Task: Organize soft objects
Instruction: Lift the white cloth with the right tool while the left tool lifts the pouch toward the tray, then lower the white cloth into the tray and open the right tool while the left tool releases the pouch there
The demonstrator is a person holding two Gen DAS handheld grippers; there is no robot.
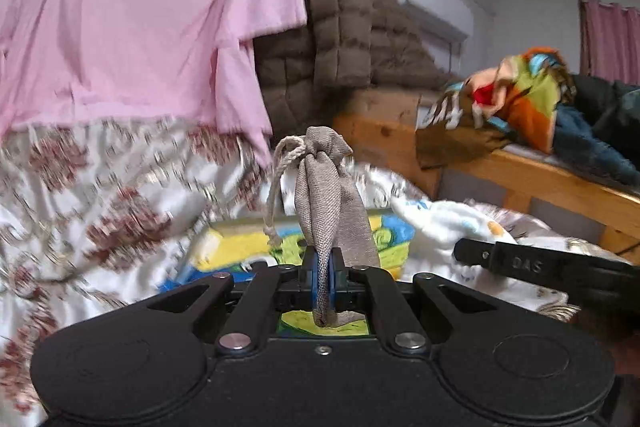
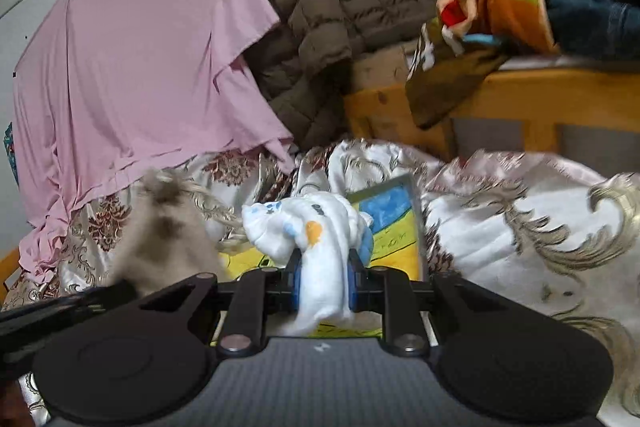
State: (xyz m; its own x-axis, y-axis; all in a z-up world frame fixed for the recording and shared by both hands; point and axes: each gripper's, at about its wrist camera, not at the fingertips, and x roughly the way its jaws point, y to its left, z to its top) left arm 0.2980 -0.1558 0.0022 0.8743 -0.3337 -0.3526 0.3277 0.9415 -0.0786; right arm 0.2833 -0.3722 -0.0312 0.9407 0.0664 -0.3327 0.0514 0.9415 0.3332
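Your left gripper's (image 1: 323, 275) fingers pinched the grey-brown woven drawstring pouch (image 1: 328, 195) low (top-heavy); you needed steadiness while the right gripper (image 2: 323, 281) clamped the white printed cloth (image 2: 316, 239).

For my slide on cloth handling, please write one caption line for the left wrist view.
Left gripper shut on a grey drawstring pouch, held upright above a patterned bedspread.

Soft, even indoor light; motion blur and fisheye bending in both views.

The left wrist view smears the floral bedspread (image 1: 100, 203) and colourful cloth (image 1: 520, 99), while the drawstring pouch (image 1: 324, 187) stays sharp. In the right wrist view that pouch (image 2: 168, 235) blurs. Straight lines curve toward the dark corners. No glare; shadows faint.
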